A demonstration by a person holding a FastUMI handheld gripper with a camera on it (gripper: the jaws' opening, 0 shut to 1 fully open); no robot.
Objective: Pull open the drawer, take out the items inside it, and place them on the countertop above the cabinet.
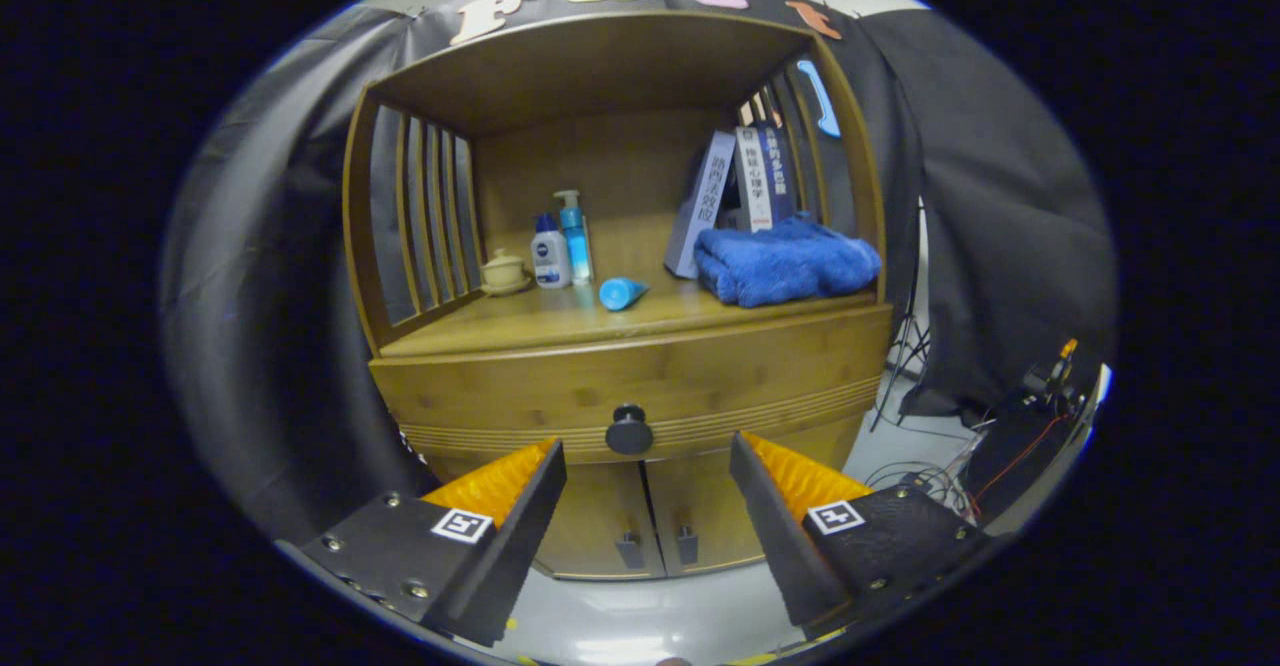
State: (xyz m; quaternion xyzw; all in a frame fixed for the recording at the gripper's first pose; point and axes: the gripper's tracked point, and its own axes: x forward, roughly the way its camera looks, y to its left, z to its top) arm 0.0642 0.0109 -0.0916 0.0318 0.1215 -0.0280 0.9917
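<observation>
Gripper [647,446] fingers spread apart, holding nothing. Drawer [630,386] shut, round knob [629,431] just ahead between fingers. Contents hidden. Towel [787,261], bottles [562,246] rest on countertop [560,321]. Stage unclear: unopened or emptied, reclosed.

The shut drawer [630,386] hides whatever lies inside it. The blue towel [785,264] covers the feet of the books [745,191] behind it. The gripper [648,461] fingers, spread apart, mask the cabinet doors' [650,521] outer parts.
</observation>
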